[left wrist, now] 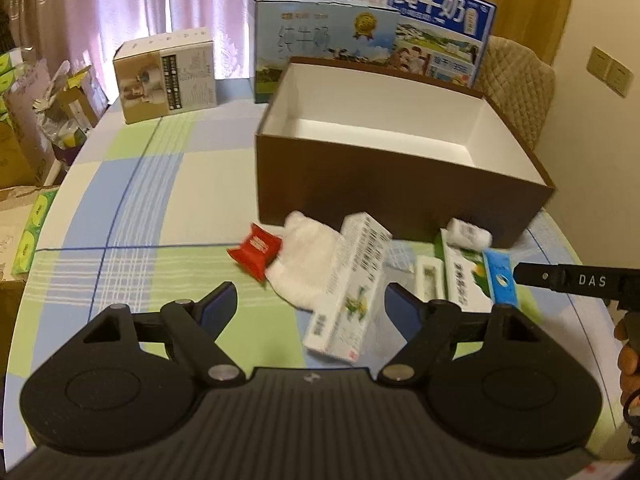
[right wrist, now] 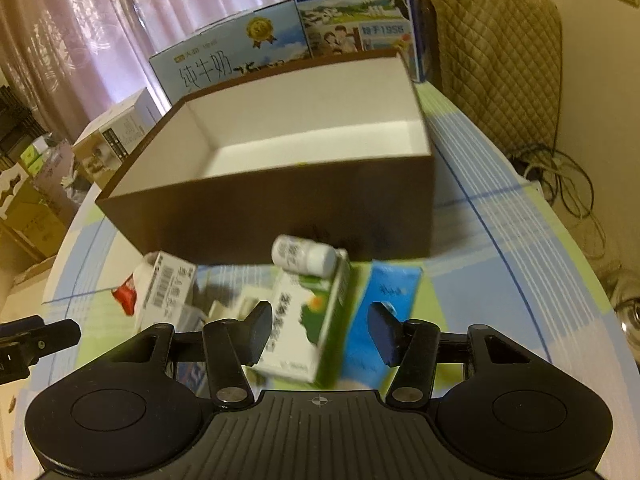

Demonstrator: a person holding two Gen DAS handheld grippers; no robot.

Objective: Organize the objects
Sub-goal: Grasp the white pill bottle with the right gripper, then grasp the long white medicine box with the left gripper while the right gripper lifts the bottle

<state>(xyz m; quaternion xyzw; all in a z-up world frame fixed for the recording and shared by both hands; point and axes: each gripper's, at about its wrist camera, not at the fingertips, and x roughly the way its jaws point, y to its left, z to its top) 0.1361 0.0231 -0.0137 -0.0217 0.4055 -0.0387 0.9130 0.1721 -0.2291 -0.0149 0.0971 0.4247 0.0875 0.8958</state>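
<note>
An open brown box point(left wrist: 400, 204) with a white, bare inside stands on the table; it also shows in the right wrist view point(right wrist: 280, 208). In front of it lie a long white carton point(left wrist: 352, 288), a white cloth point(left wrist: 308, 260), a red packet point(left wrist: 256, 250), a green-white carton point(right wrist: 304, 324), a small white bottle point(right wrist: 304, 256), a blue packet point(right wrist: 384, 304) and a small flat box point(left wrist: 430, 280). My left gripper point(left wrist: 310, 304) is open over the long carton. My right gripper point(right wrist: 320, 332) is open around the green-white carton.
The round table has a checked cloth point(left wrist: 132, 208). Two milk cartons point(left wrist: 320, 40) and a small printed box point(left wrist: 168, 76) stand at the back. A padded chair point(right wrist: 500, 64) is at the right, cables point(right wrist: 560, 176) on the floor, cardboard boxes point(left wrist: 24, 120) at the left.
</note>
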